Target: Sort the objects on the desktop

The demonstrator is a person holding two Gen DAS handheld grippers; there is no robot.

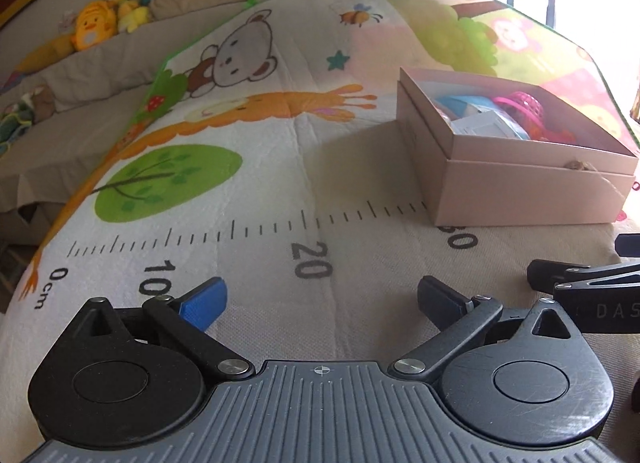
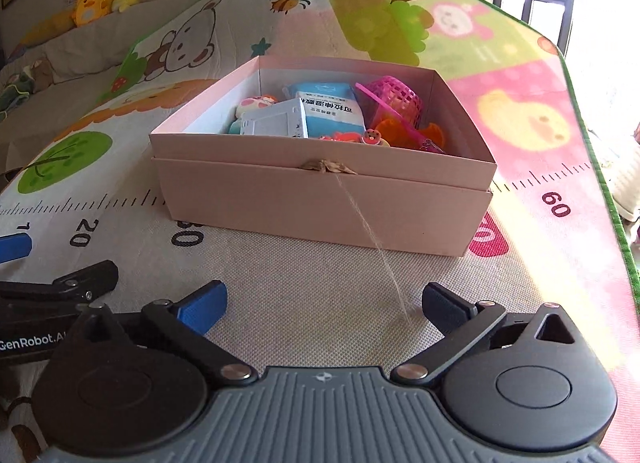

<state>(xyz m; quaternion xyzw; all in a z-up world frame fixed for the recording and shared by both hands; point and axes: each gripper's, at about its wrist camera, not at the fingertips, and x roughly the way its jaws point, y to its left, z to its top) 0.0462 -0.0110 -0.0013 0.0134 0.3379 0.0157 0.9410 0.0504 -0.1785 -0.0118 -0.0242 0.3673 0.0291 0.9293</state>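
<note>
From your left wrist, your left gripper (image 1: 322, 303) is wide open and holds nothing. The pink box (image 1: 520, 187) sits near the mat's (image 1: 280, 203) right edge.

From your right wrist, your right gripper (image 2: 324, 307) is wide open and empty too. The box (image 2: 320, 203), full of toys, sits straight ahead on the mat (image 2: 300, 283).

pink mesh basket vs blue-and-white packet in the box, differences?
The pink mesh basket is perforated and rounded; the blue-and-white packet is flat, solid and printed with text. The basket sits at the box's right side, tipped; the packet lies near the middle. Both sit inside the pink box.
</note>
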